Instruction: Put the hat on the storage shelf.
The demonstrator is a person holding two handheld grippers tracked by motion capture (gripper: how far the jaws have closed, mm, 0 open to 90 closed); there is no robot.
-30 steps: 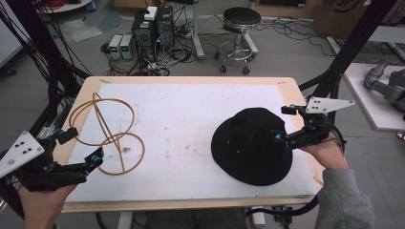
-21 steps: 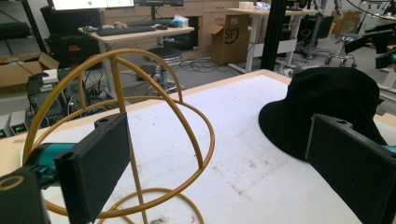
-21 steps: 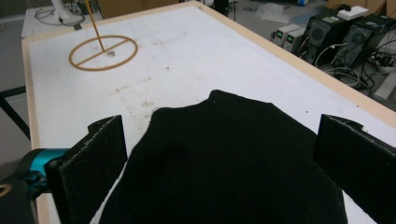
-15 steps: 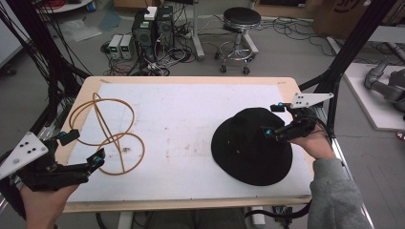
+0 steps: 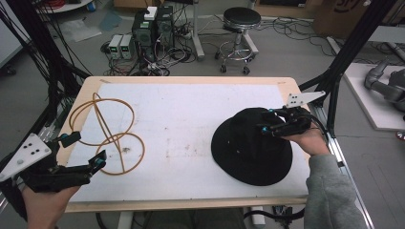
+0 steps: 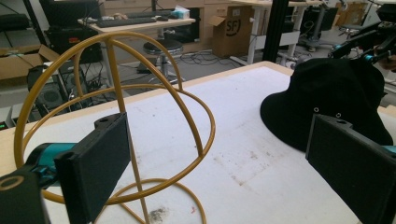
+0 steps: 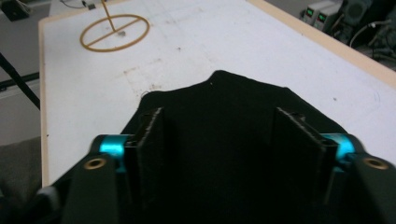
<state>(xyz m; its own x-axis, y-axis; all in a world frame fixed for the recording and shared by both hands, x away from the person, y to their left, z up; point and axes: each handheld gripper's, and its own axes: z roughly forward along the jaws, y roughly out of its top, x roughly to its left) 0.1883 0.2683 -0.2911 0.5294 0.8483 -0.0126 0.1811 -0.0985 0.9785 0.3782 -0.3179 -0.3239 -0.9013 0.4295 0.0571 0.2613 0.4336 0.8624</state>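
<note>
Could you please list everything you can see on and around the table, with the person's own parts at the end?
Bucket hat: one, black, right side of the table, crown between the right gripper's jaws.
Wire hat stand: one, yellow-gold, left side of the table, round base flat on the top.
Table: one, white top with wooden edge, centre.
Stool: one, black seat, on the floor beyond the table.
Electronic boxes: several, dark and grey, on the floor behind the table amid cables.
Left gripper: one, black with teal, near left corner, jaws open.
Right gripper: one, black with teal, over the hat, jaws just closing.
</note>
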